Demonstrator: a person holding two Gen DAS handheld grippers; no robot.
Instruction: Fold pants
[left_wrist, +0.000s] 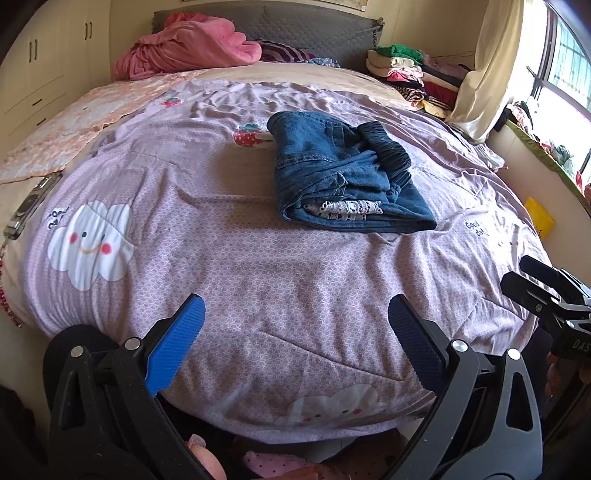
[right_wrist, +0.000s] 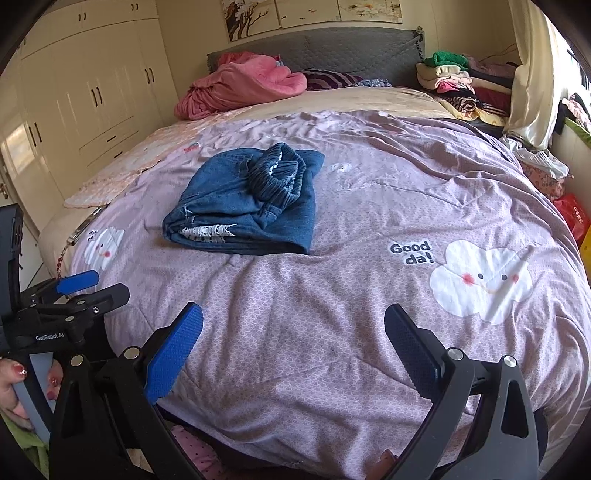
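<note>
A pair of blue denim pants (left_wrist: 343, 177) lies folded into a compact bundle on the purple patterned bedspread (left_wrist: 258, 280), with white lace trim showing at its near edge. The pants also show in the right wrist view (right_wrist: 247, 206). My left gripper (left_wrist: 295, 314) is open and empty, held above the bed's near edge, well short of the pants. My right gripper (right_wrist: 293, 321) is open and empty too, at the same near edge. Each gripper shows at the side of the other's view: the right one (left_wrist: 550, 295), the left one (right_wrist: 74, 291).
A pink blanket (left_wrist: 184, 48) is heaped at the headboard. A stack of folded clothes (left_wrist: 410, 74) sits at the far right corner. White wardrobes (right_wrist: 85, 96) line the left wall. A window and cluttered sill (left_wrist: 546, 140) are on the right.
</note>
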